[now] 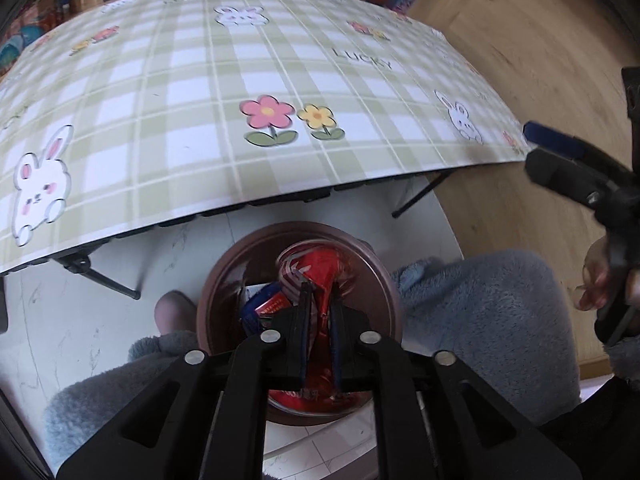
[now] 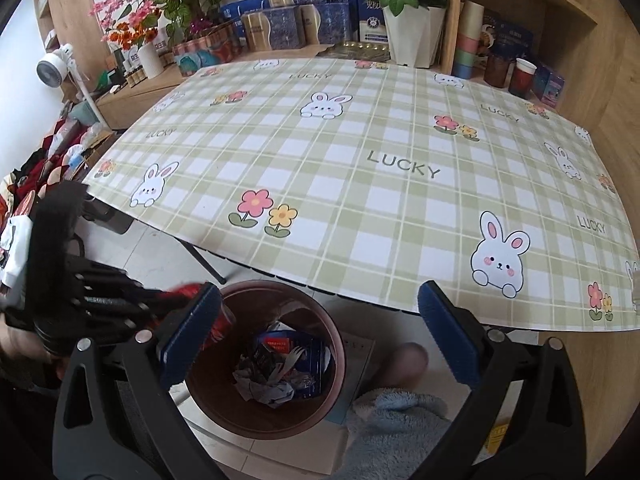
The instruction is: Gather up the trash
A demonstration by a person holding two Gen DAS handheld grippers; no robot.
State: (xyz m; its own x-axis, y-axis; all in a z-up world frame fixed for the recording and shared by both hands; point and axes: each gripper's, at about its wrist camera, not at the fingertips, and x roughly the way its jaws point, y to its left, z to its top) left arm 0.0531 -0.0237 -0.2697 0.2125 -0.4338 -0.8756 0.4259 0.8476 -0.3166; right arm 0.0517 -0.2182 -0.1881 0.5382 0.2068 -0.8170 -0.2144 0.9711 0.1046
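We see one table (image 2: 360, 184) under a green-and-white checked cover, its top bare of trash. The cover reads "LUCKY" four times in the right wrist view, among six white rabbits that we can count and several pairs of pink and yellow flowers.

Below the table's near edge stands one brown round bin (image 2: 340, 364) on the pale floor, between the person's knees in grey fleece (image 1: 480, 312). In the bin lie crumpled grey paper, a blue packet with a red label whose writing is too small for us to read, and a white plastic fork.

Our left gripper (image 1: 320, 292) hangs over the bin's mouth, its two fingers close together and clamped on one crushed red wrapper (image 1: 320, 272), which sits just above the trash already inside. Its print is not readable.

Our right gripper (image 2: 316, 320) hovers over the table's near edge and the bin, its blue-padded fingers spread wide apart with nothing between them.
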